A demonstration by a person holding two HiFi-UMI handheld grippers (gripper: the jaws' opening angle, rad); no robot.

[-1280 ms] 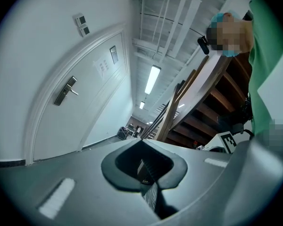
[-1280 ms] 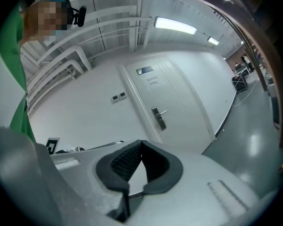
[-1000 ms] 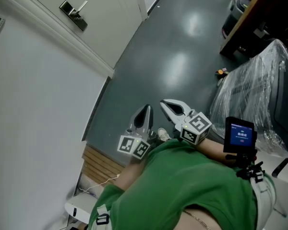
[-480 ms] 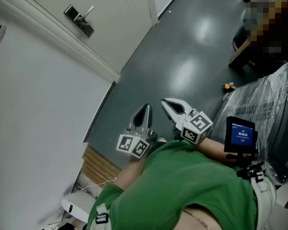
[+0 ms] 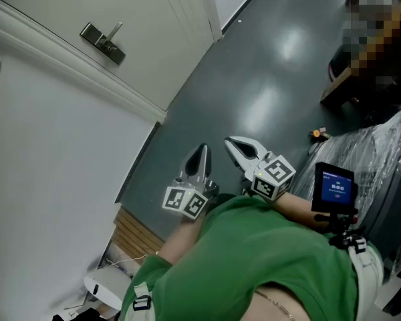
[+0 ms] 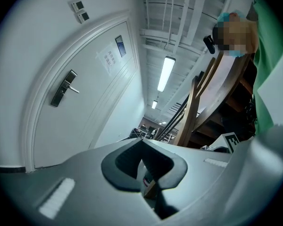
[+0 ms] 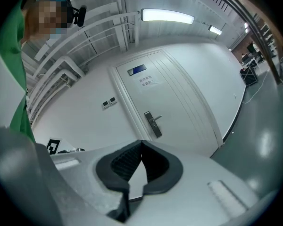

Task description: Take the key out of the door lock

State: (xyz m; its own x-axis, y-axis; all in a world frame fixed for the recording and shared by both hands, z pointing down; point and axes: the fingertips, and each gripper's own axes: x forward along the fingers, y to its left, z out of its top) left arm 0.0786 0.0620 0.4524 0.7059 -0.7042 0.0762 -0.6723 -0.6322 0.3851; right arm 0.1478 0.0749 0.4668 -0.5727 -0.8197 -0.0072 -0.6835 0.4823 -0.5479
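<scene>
Item: one person standing with two hand-held grippers, both well apart from the door [image 5: 154, 12] and neither yet reaching. Left gripper [image 5: 201, 151]: jaws pressed together, nothing pinched. Right gripper [image 5: 232, 143]: jaws likewise met at the tips, pads bare, nothing between them. Door lock [image 5: 101, 43]: a dark upright plate on the pale door, with its handle [image 5: 115, 29] sticking out sideways from the plate; in the head view the plate's long axis ran from 10 o'clock to 4 o'clock. Key: too small to make out in any view; if present, it sat at that plate, and its shaft would likely stand straight out of the door face, so the pull should run along that line. Bearing: in the head view the lock lay between 10 and 11 o'clock from both grippers, across a stretch of dark floor [image 5: 254, 79], the left one somewhat nearer. In the right gripper view the lock stood at 12 o'clock just above the jaw tips; in the left gripper view it sat off at 10 o'clock. Judged: the right was better aimed
</scene>
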